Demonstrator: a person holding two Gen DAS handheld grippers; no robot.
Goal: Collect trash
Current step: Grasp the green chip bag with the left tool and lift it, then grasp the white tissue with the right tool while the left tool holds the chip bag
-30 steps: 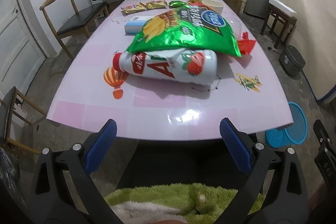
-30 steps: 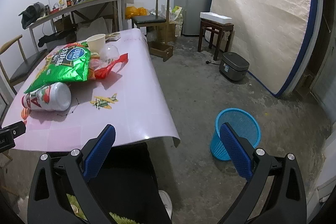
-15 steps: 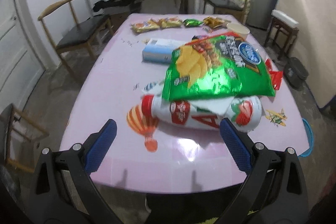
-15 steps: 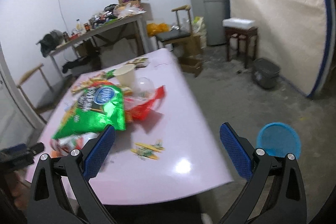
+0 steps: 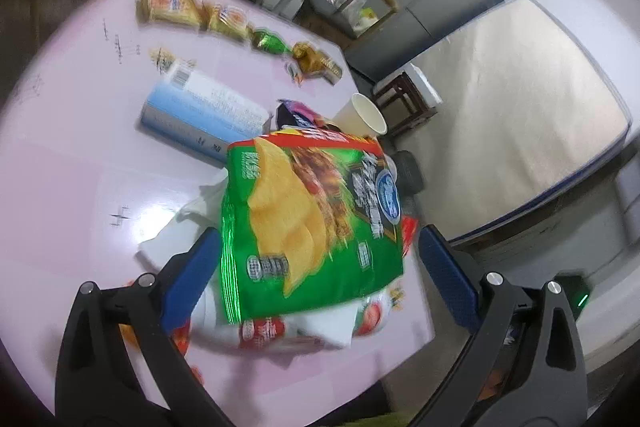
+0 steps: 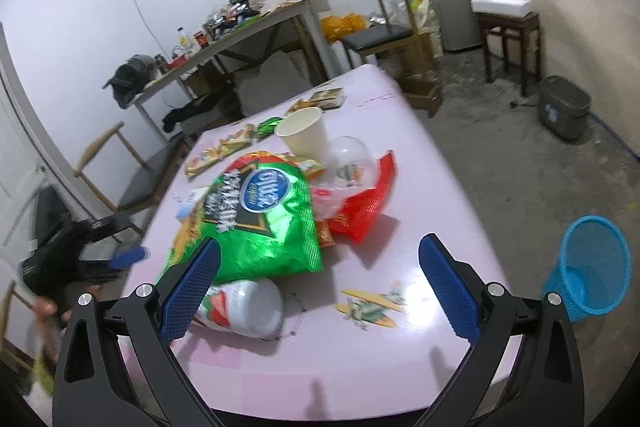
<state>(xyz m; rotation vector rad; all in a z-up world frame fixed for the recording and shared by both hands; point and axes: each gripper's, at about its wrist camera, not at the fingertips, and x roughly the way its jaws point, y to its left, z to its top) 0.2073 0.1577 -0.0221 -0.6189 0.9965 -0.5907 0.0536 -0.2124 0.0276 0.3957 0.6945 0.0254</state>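
- Left gripper [image 5: 316, 267]: jaws spread wide, nothing held, poised over the chip bag [image 5: 312, 227].
- Right gripper [image 6: 316, 287]: jaws likewise apart and empty, aimed at the near side of the bag.
- The bag is found lying on the table [image 6: 400, 359], draped across a bottle [image 6: 244, 311]; a red wrapper [image 6: 360, 207], clear lid [image 6: 348, 155] and cup [image 6: 304, 135] sit just behind it.
- A blue bin [image 6: 592, 267] is seen on the floor, right of the bag, well apart.
- Step judged: first grasp, bag the likely target.
- One bag edge is best pinched, not the puffed middle; foil may slip.
- Bottle may roll when the bag is lifted; a slow lift is advised.
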